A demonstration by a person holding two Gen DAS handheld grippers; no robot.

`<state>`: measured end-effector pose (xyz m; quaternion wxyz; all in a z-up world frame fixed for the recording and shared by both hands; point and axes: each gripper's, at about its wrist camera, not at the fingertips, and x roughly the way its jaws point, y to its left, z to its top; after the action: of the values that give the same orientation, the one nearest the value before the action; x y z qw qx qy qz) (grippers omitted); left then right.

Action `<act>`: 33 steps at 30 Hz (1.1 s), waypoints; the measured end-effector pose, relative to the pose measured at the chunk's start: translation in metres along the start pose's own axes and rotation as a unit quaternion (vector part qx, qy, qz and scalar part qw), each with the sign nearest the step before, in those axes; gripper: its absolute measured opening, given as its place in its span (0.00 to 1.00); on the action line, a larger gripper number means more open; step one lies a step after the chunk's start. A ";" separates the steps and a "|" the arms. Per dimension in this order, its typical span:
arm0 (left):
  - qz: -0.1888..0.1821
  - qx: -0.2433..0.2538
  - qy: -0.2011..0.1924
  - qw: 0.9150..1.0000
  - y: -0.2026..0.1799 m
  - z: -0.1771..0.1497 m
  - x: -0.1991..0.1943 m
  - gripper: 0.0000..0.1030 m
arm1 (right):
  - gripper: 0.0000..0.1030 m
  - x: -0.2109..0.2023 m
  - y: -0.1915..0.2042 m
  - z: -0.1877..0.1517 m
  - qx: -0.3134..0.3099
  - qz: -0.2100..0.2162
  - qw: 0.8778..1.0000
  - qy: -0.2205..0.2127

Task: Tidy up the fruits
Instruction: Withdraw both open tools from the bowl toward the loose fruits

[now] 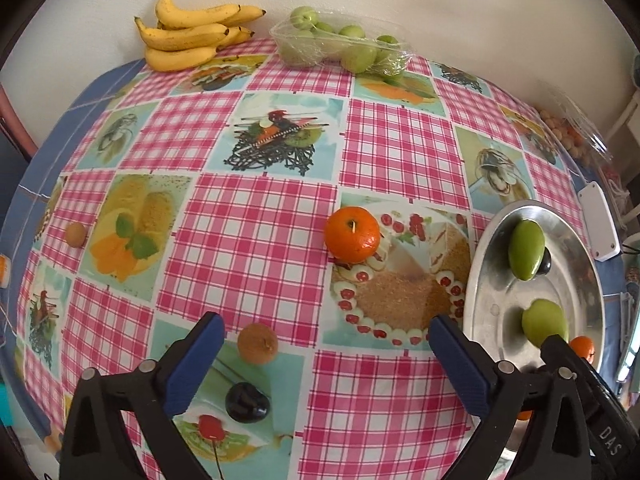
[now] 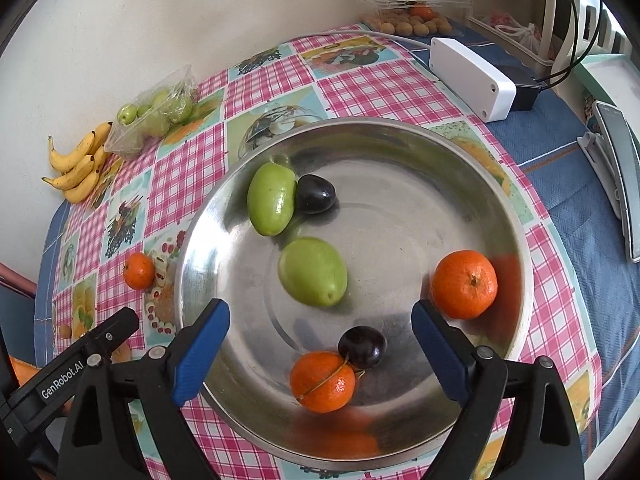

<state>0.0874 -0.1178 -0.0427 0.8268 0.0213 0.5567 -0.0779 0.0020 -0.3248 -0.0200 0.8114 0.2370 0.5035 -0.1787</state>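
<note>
We see a table under a pink checked tablecloth (image 1: pixel 256 216) printed with dessert pictures, and on it, toward the right, a wide metal plate (image 2: pixel 400 152) that already carries much of the fruit. Against the wall at the far edge lie a bunch of bananas (image 1: pixel 188 36) and, just beside it, a clear plastic tray of green fruits (image 1: pixel 340 46); a white box (image 2: pixel 472 76) sits beyond the plate on the blue cloth. Our right gripper (image 2: pixel 320 352) hangs over the near part of the plate with its blue pads spread wide and nothing pressed between them, while our left gripper (image 1: pixel 326 364) is likewise wide apart over the cloth, holding nothing. In the plate we count two green fruits (image 2: pixel 312 272), one near the middle and one farther back touching a dark plum (image 2: pixel 315 194), an orange (image 2: pixel 464 284) at the right wall, and a second orange (image 2: pixel 322 382) near the front, touching another dark plum (image 2: pixel 362 346). Outside the plate, one more orange (image 1: pixel 352 234) stands on the cloth to its left, well ahead of the left gripper. Closer to that gripper's left pad we find a small brown fruit (image 1: pixel 257 342) and a dark plum (image 1: pixel 246 402), with another little brown fruit (image 1: pixel 75 234) far off at the left edge.
</note>
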 end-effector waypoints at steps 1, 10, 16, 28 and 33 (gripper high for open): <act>0.008 0.004 -0.005 1.000 0.000 0.000 -0.001 1.00 | 0.94 0.000 0.000 0.000 -0.001 -0.001 1.000 -0.001; 0.024 0.015 -0.028 0.999 0.003 0.002 -0.004 1.00 | 0.94 0.000 0.003 -0.001 -0.011 -0.006 1.000 -0.005; 0.013 0.025 -0.032 0.999 -0.002 0.000 -0.005 1.00 | 0.94 -0.003 0.007 -0.002 -0.018 -0.004 1.000 -0.016; 0.004 0.031 -0.026 0.999 0.003 0.003 -0.012 1.00 | 0.94 -0.007 0.028 -0.006 -0.045 0.014 0.999 -0.022; 0.008 0.012 -0.014 1.000 0.020 0.005 -0.010 1.00 | 0.94 -0.009 0.044 -0.010 -0.066 0.018 0.998 -0.017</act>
<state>0.0913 -0.0979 -0.0324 0.8349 0.0340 0.5437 -0.0784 0.0146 -0.2822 -0.0068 0.8368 0.1893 0.4958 -0.1345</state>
